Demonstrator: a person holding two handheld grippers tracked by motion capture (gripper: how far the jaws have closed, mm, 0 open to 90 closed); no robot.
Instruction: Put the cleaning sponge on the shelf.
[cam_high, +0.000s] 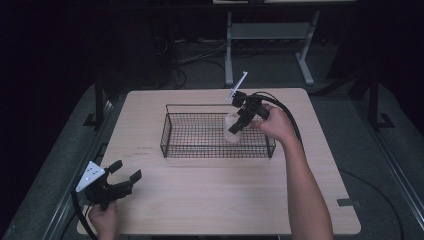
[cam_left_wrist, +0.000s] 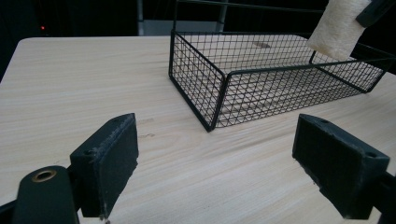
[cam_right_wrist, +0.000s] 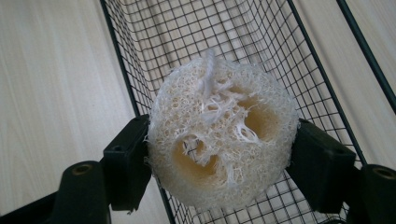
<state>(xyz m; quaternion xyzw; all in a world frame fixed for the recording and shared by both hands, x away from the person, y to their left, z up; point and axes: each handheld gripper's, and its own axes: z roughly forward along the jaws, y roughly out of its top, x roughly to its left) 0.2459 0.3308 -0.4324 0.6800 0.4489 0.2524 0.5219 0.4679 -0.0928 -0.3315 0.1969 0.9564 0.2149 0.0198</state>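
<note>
Your table (cam_high: 200, 200) carries a black wire basket (cam_high: 172, 131) at its centre, with bare mesh inside. Your right gripper (cam_high: 239, 120), at two o'clock, is clamped on a loofah sponge (cam_high: 232, 129) held above the basket's right end. Your left gripper (cam_high: 125, 172) rests at seven o'clock, jaws wide apart and holding nothing.

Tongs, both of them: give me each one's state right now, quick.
Left tongs: open, nothing between them, low over the table.
Right tongs: shut on the loofah sponge, over the wire basket.
</note>
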